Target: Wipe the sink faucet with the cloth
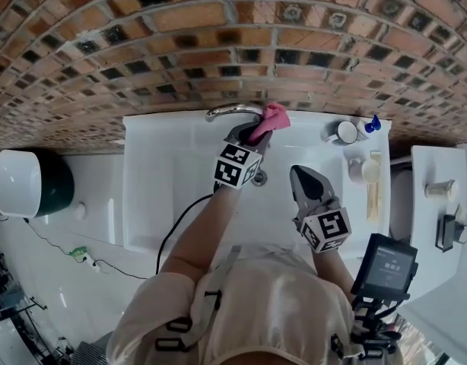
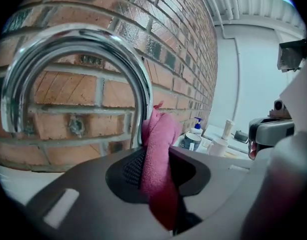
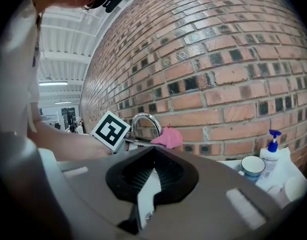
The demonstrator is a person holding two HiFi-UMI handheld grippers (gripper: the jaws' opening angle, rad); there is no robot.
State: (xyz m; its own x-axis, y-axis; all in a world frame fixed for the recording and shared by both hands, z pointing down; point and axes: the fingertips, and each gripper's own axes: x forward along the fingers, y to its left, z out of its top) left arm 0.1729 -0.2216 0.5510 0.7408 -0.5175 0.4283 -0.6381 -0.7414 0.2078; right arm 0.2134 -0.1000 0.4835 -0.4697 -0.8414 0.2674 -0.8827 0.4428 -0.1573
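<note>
Brick wall (image 1: pixel 218 44) is rising straight behind the white sink (image 1: pixel 150 204), so little room is being left behind the faucet (image 1: pixel 230 111). The cloth (image 1: pixel 273 117) is being clamped in the left gripper (image 1: pixel 256 134), and its free end appears to be lying against the faucet's arch. For a good wipe, the cloth should be pressed around the curved tube and drawn along it, with the jaws held off chrome and brick. The right gripper (image 1: pixel 304 179) is being held closed and empty over the basin, well apart. Sweeps to the right are being limited by a cup (image 1: pixel 344 132) and soap bottle (image 1: pixel 373 125) on the rim.
</note>
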